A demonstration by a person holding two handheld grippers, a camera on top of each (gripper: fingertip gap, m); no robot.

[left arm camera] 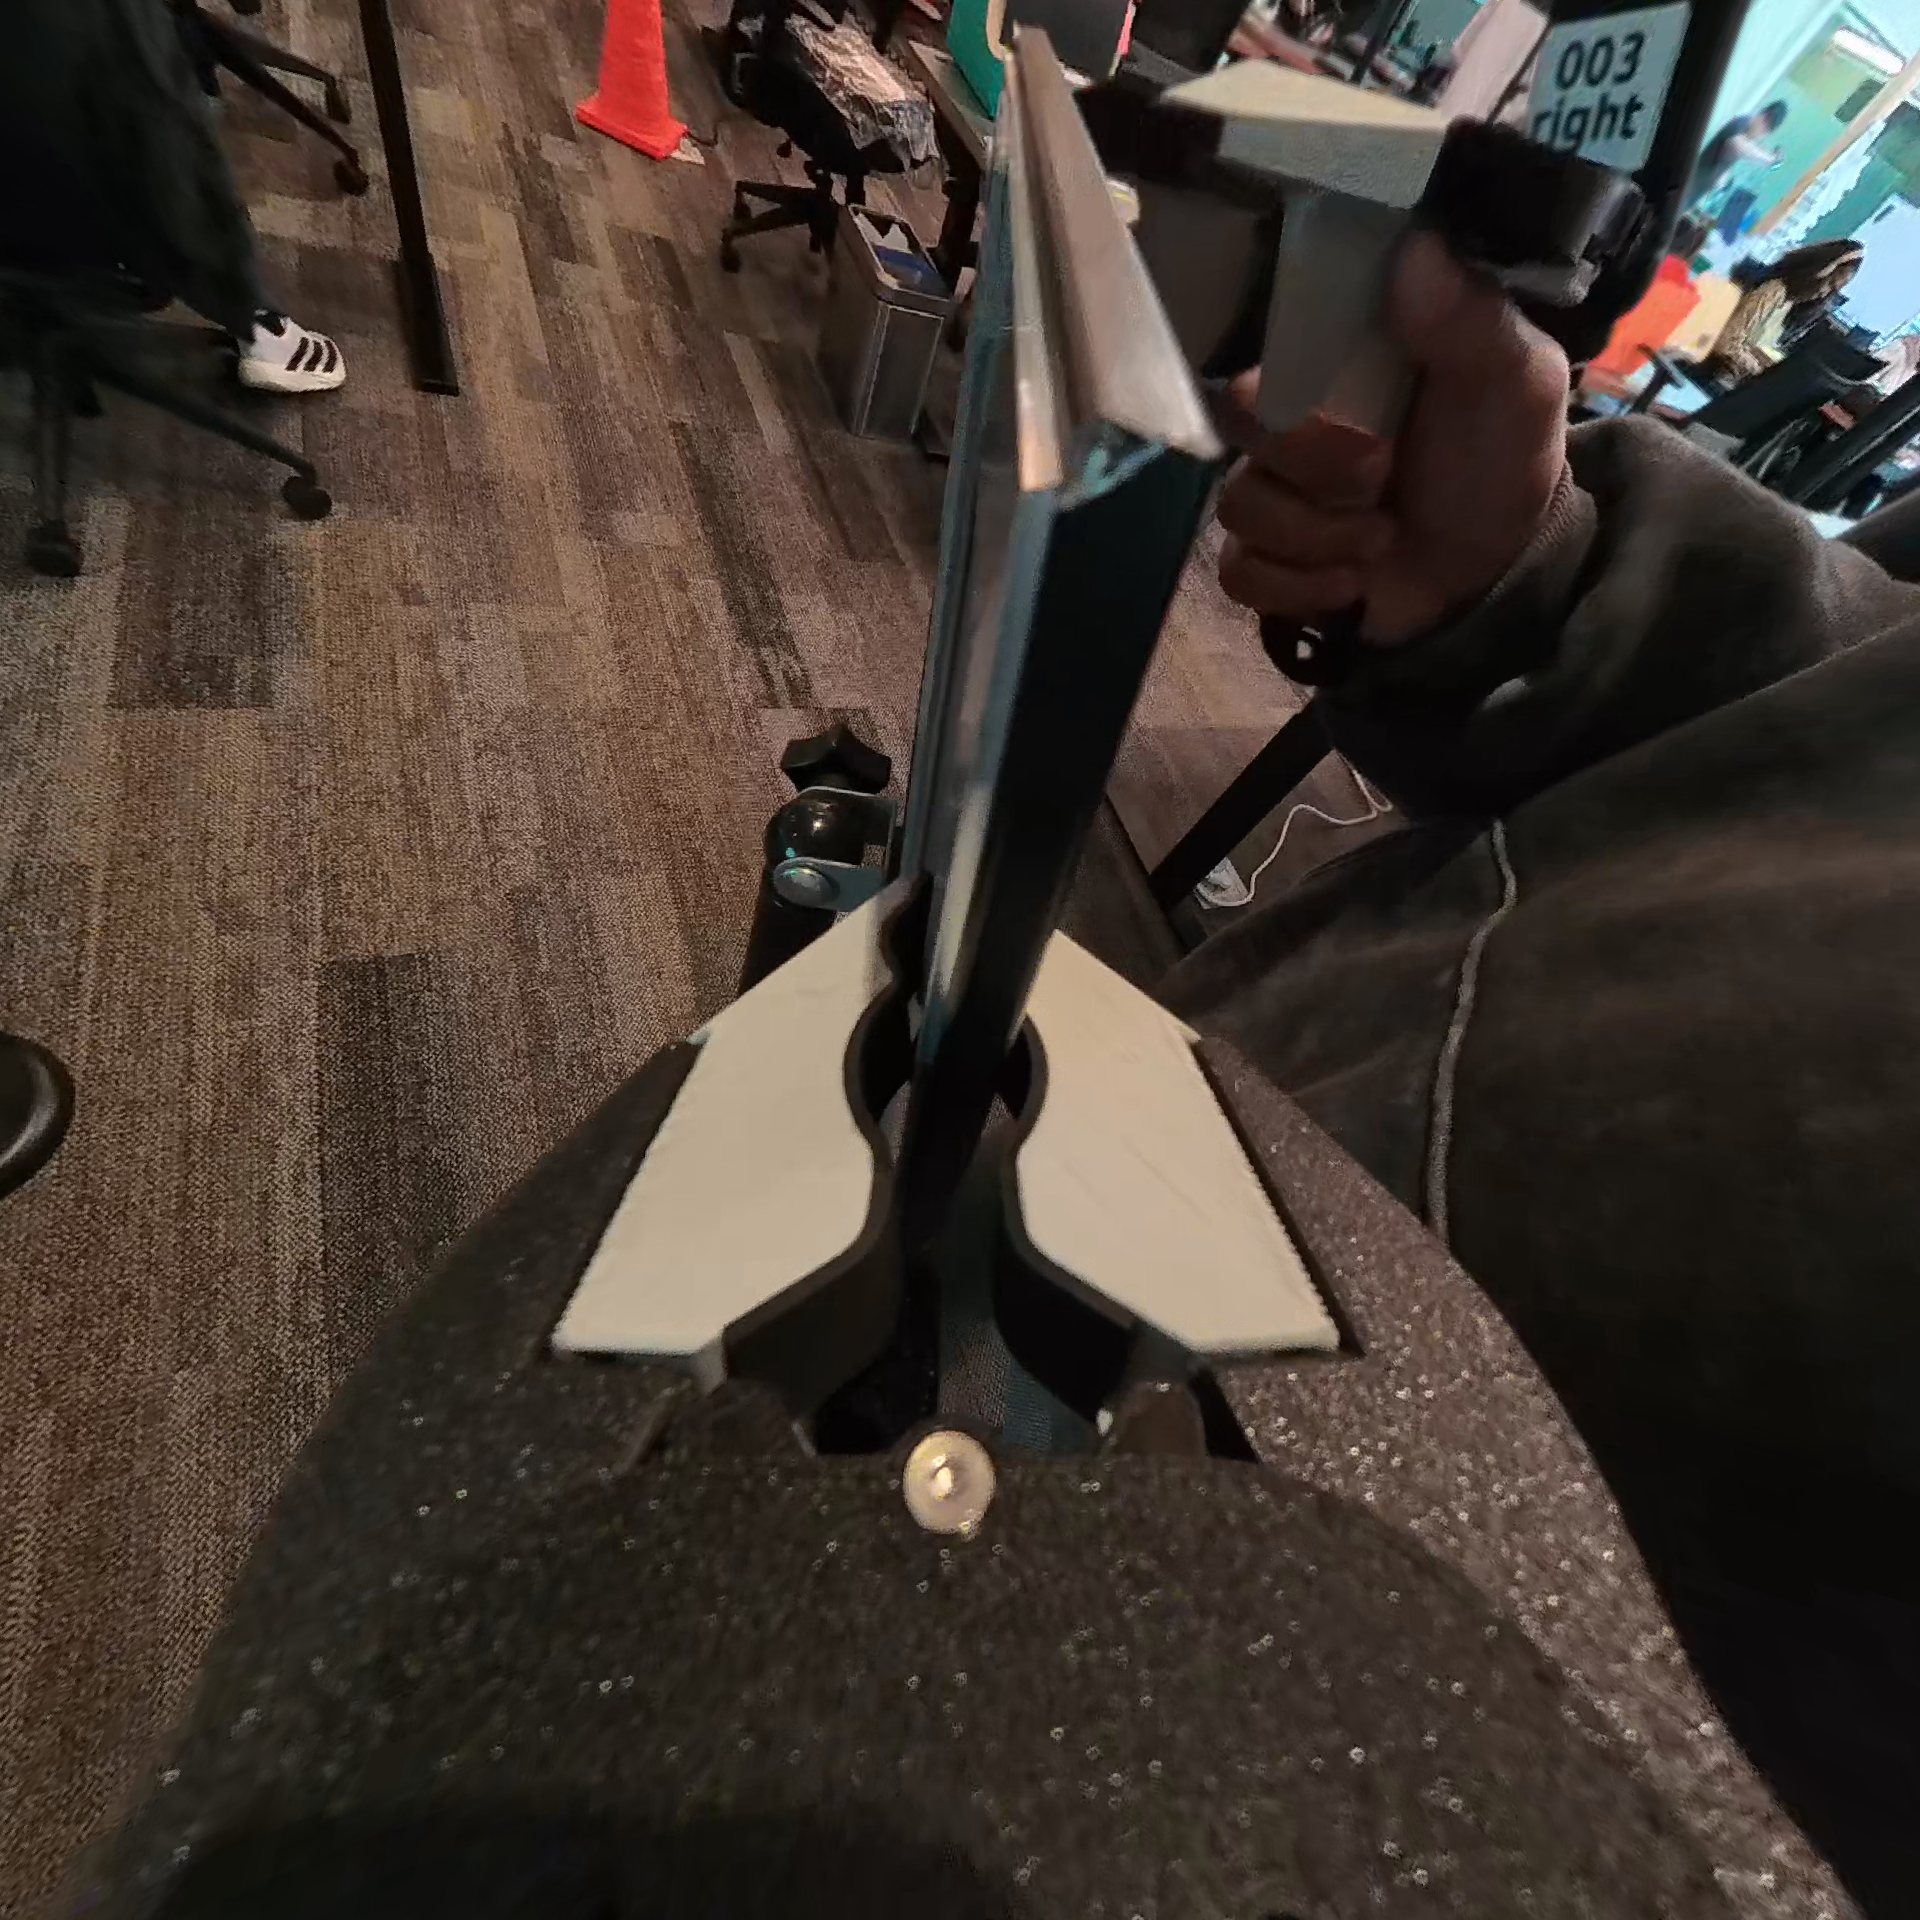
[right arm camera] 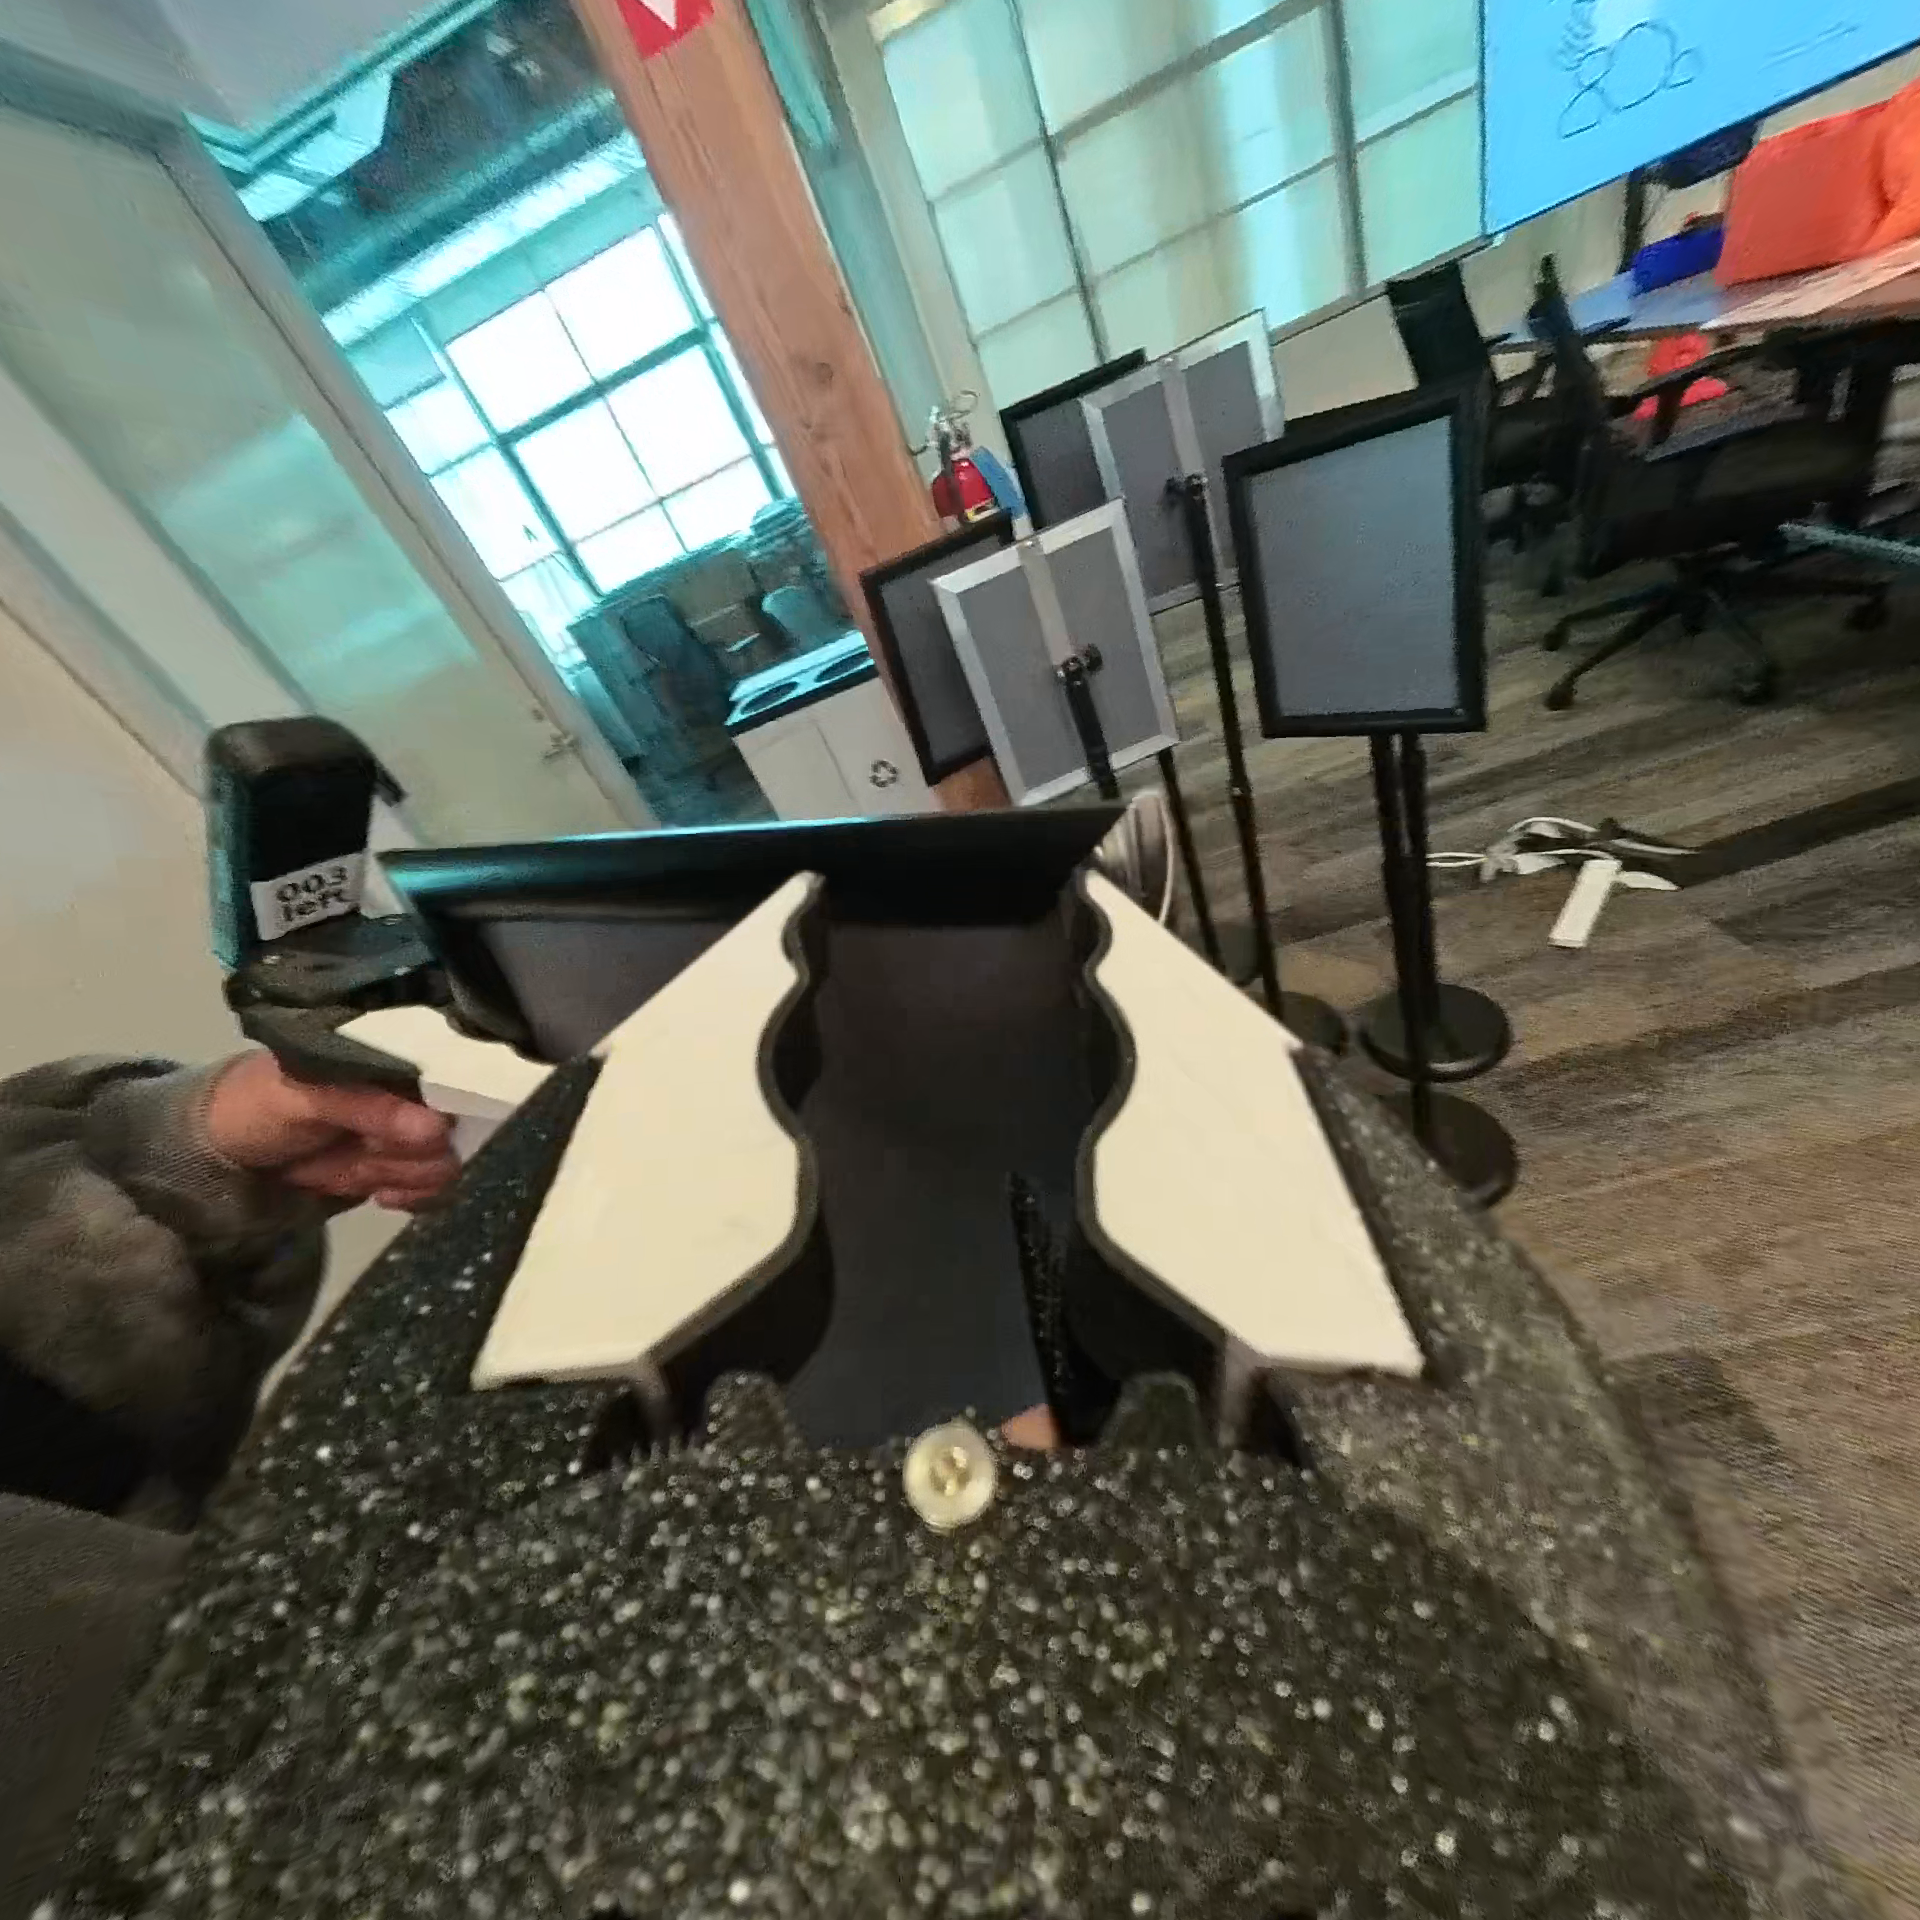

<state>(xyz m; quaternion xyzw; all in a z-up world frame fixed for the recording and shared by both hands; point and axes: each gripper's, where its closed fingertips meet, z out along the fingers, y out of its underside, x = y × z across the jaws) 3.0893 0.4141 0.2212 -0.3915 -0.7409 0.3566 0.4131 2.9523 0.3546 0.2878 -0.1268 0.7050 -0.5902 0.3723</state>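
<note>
A black-framed sign holder [left arm camera: 1049,665] is seen edge-on in the left wrist view, with its pole mount and knob [left arm camera: 821,831] on the left side. My left gripper [left arm camera: 966,935] is shut on the near edge of the frame. A hand holds my right gripper [left arm camera: 1309,114] at the frame's far end. In the right wrist view the frame's top edge [right arm camera: 675,844] runs left to right. My right gripper [right arm camera: 948,899] has its fingertips against both sides of the frame's end bar. The left gripper also shows in this view [right arm camera: 301,883], holding the far left end.
Several other sign stands [right arm camera: 1361,582] on black poles and round bases stand ahead on the right. A white power strip [right arm camera: 1579,894] lies on the carpet. An orange cone [left arm camera: 634,73], office chairs, a metal bin [left arm camera: 894,332] and a person's shoe [left arm camera: 291,353] are around.
</note>
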